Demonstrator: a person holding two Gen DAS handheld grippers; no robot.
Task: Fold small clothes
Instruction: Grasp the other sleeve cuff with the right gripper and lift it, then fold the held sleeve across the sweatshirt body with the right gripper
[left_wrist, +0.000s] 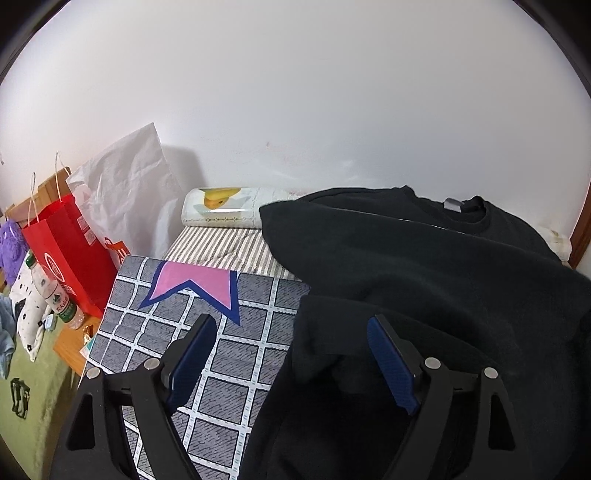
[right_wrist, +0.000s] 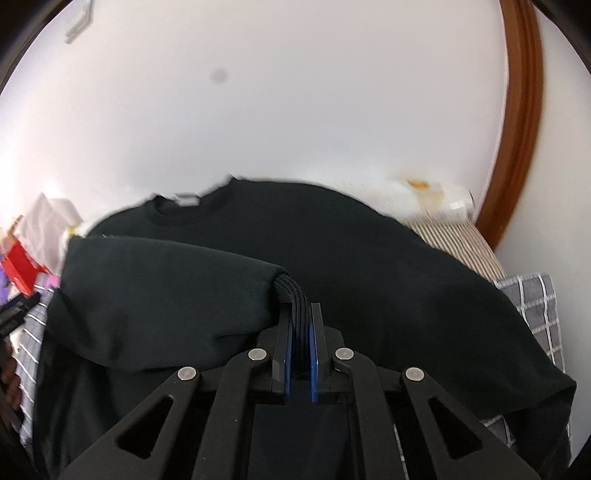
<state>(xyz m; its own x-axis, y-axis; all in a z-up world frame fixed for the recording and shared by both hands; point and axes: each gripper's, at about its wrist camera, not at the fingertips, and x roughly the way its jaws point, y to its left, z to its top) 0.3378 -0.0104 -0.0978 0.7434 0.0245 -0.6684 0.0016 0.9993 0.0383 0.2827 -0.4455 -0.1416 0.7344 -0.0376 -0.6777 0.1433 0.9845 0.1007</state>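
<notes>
A black sweatshirt (left_wrist: 424, 266) lies spread on the bed, collar toward the wall. It also shows in the right wrist view (right_wrist: 369, 266). My left gripper (left_wrist: 291, 325) is open, its blue pads (left_wrist: 391, 362) wide apart over the sweatshirt's left edge, holding nothing. My right gripper (right_wrist: 300, 310) is shut on the ribbed cuff (right_wrist: 291, 291) of one sleeve (right_wrist: 166, 280), which is drawn across the body of the sweatshirt.
A grey checked blanket (left_wrist: 207, 354) with a pink patch covers the bed over a striped sheet (left_wrist: 225, 247). A rolled white pillow (left_wrist: 221, 210) lies at the wall. A red bag (left_wrist: 70, 251), white bag (left_wrist: 129, 195) and water bottle (left_wrist: 55, 295) stand at the left. A brown door frame (right_wrist: 517, 147) is at the right.
</notes>
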